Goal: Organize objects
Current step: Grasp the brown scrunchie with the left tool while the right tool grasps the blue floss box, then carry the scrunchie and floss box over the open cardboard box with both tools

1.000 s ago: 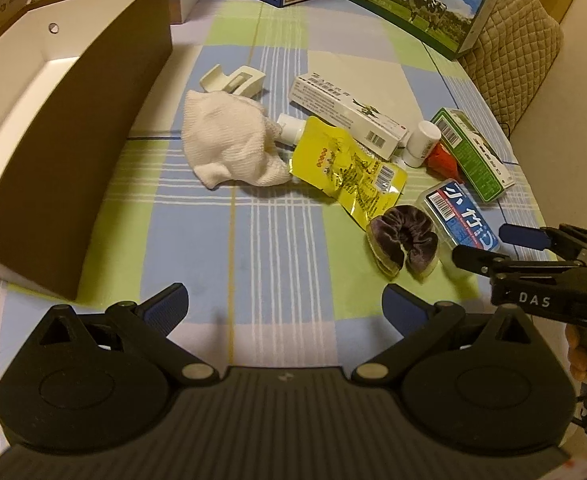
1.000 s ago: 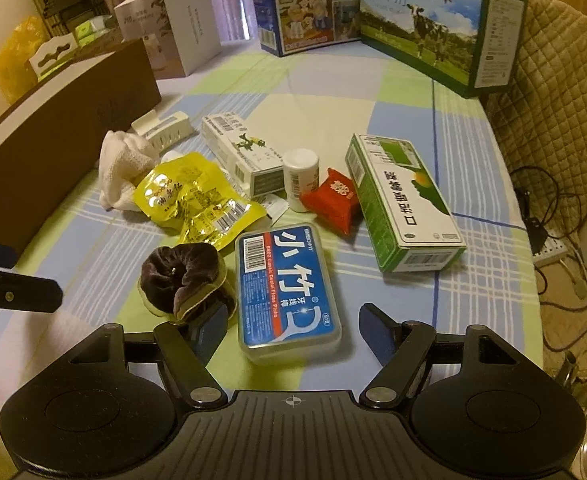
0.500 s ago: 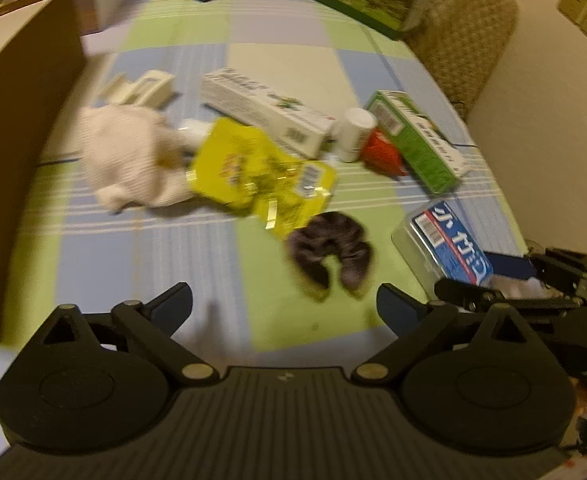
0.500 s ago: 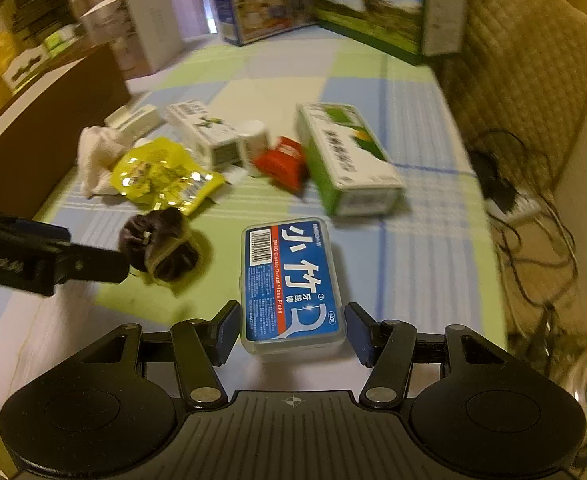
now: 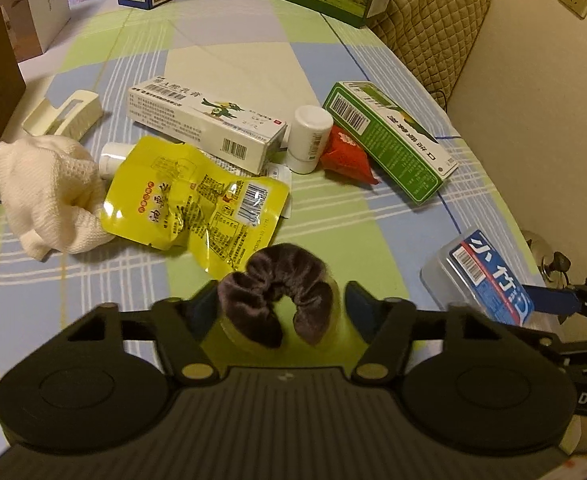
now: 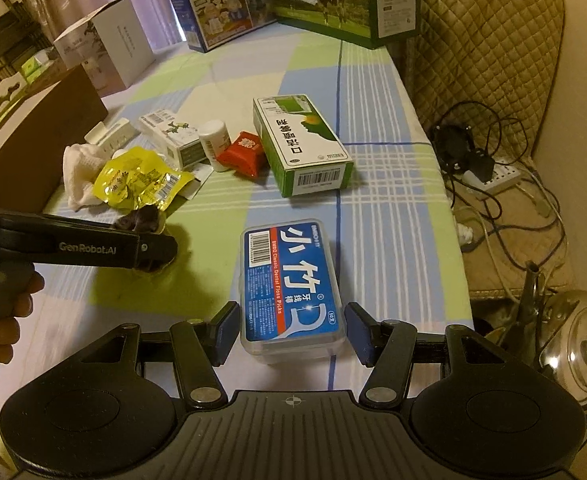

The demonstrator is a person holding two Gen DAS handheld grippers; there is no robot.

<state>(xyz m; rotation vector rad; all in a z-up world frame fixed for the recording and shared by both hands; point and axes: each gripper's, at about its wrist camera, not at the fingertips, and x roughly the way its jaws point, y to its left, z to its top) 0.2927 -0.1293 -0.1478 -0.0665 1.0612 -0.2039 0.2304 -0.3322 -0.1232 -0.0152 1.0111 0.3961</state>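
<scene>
Left gripper (image 5: 281,305) now at scrunchie (image 5: 271,280) on checked tablecloth (image 5: 93,280), jaws narrowing loosely; right gripper (image 6: 293,332) pinching floss box (image 6: 289,276)

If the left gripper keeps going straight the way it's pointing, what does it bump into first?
Probably the dark scrunchie, already between the left gripper's closing jaws, then the tablecloth right below it.

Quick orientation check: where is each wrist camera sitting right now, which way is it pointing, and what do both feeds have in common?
Left wrist: on the left gripper, angled down at the table; its just-closing jaws straddle the dark scrunchie; the right gripper's tip shows at right.
Right wrist: on the right gripper, angled down; jaws flank the floss pick box; left gripper and a hand at left.
Shared: scrunchie, floss box, yellow pouch, green box.
</scene>
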